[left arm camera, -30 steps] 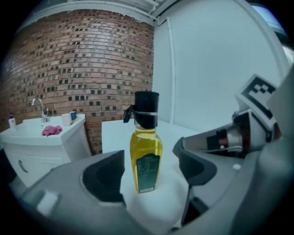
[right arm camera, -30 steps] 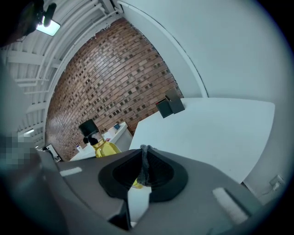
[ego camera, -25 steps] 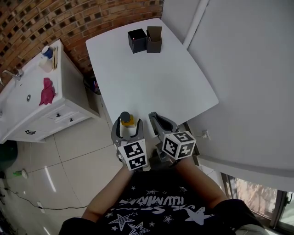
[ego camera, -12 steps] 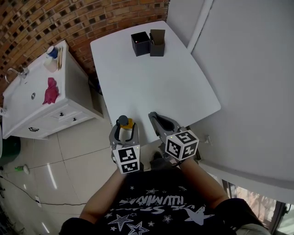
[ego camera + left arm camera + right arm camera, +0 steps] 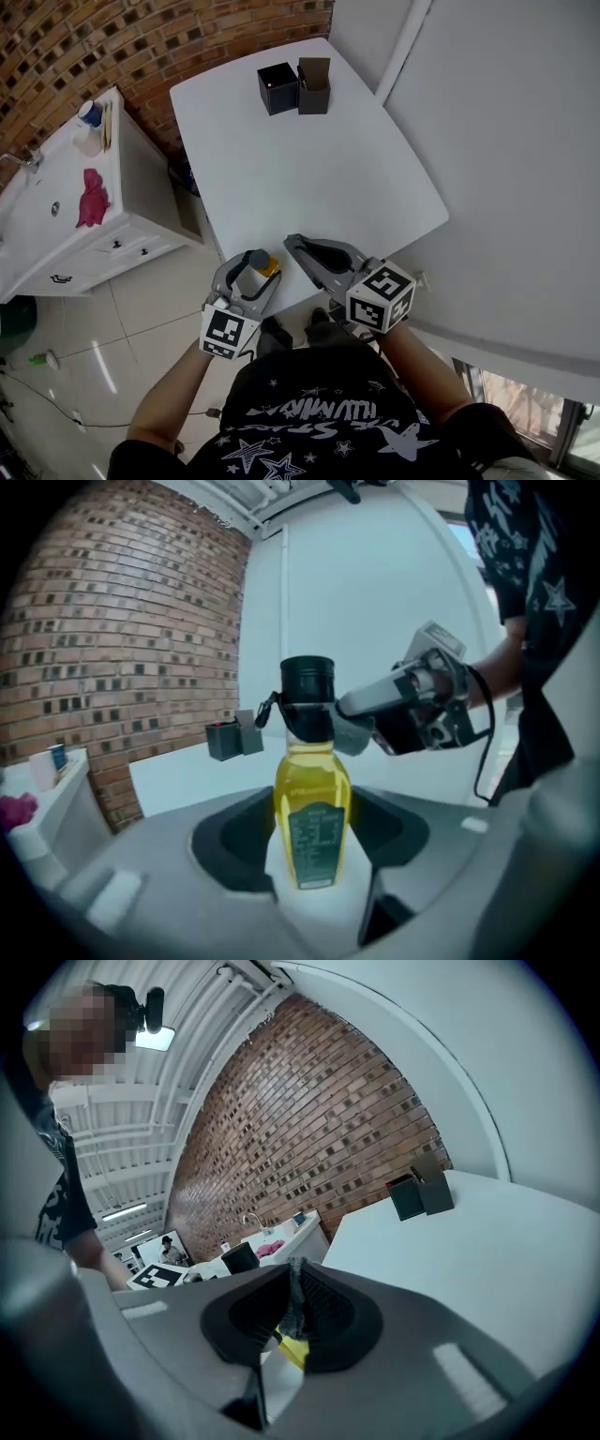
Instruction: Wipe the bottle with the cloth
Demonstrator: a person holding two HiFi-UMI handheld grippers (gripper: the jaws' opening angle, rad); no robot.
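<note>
A bottle [image 5: 311, 808] of yellow oil with a black cap [image 5: 307, 697] stands between the jaws of my left gripper [image 5: 309, 832]. The jaws have just been closing and now press on its sides. In the head view this left gripper [image 5: 246, 277] holds the bottle [image 5: 262, 264] tilted beside the near edge of the white table [image 5: 300, 169]. My right gripper [image 5: 292, 1302] is shut on a thin fold of grey cloth [image 5: 295, 1297]. In the left gripper view the cloth [image 5: 352, 731] touches the bottle's neck on its right side.
Two small dark boxes [image 5: 279, 87] [image 5: 314, 84] stand at the far end of the table. Left of it is a white sink cabinet [image 5: 56, 234] bearing a pink rag [image 5: 91, 197] and a blue-lidded cup [image 5: 89, 112]. Tiled floor lies between them.
The left jaws closed on the bottle, then the gripper turned and tilted it leftward off the table edge. The right gripper rose and swung left toward the bottle's neck.
</note>
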